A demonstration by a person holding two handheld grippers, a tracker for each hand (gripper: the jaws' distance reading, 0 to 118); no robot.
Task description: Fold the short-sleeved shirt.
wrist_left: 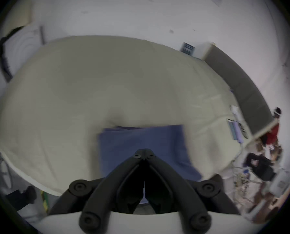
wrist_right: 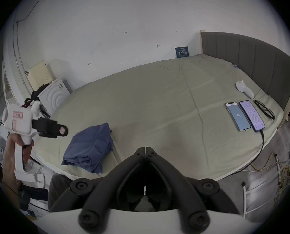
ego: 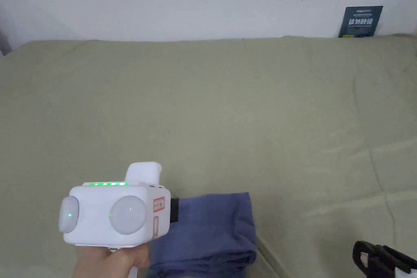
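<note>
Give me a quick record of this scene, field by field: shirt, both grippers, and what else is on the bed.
shirt: blue shirt, folded into a bundle near the bed's front edge
left gripper: jaws shut, empty, beside the shirt
right gripper: jaws shut, empty, off the shirt
bed: olive sheet
other items: two phones, glasses

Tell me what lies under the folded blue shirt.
The folded blue shirt rests on the olive bed sheet, near the bed's edge. Whether anything lies between them is covered by the cloth.
</note>
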